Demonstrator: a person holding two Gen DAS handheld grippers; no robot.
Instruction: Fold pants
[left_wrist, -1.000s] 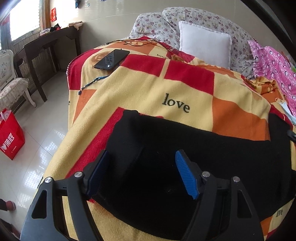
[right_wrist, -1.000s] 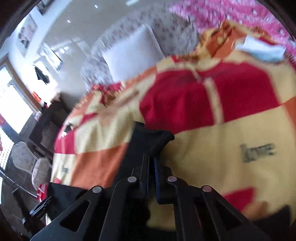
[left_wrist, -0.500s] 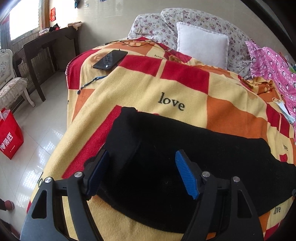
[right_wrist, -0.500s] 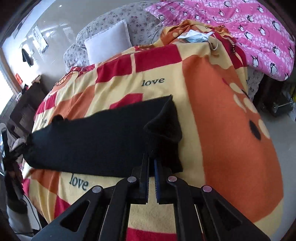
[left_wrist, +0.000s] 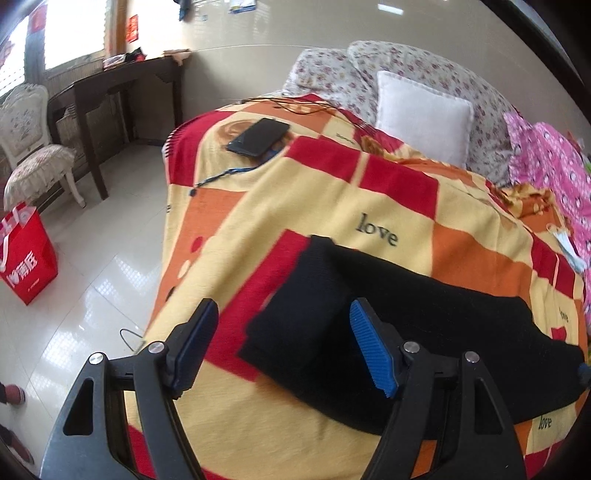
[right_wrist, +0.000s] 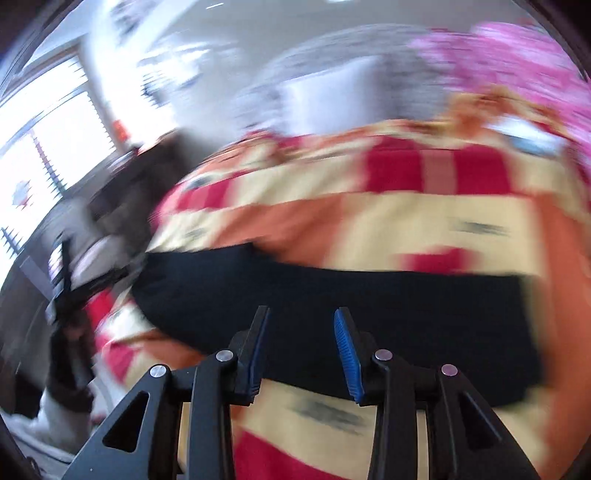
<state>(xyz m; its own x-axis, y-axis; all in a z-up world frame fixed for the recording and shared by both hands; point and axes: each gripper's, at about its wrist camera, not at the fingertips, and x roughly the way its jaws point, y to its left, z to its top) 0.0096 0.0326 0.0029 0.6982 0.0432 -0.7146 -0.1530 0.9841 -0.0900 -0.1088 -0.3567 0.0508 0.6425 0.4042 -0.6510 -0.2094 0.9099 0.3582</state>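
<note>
Black pants lie folded in a long band across the red, orange and yellow "love" blanket. My left gripper hovers open above their near end, nothing pressed between its blue pads. In the blurred right wrist view the same pants stretch left to right. My right gripper is over their front edge and its jaws are opening, with no cloth caught between them.
A black phone and cables lie on the blanket's far left. A white pillow, floral pillows and a pink quilt sit at the back. On the tiled floor stand a red bag, a chair and a dark desk.
My right gripper has let go of the pants end it was shut on and swung left. The left gripper drew back and left, so the pants' end now shows between its fingers.
</note>
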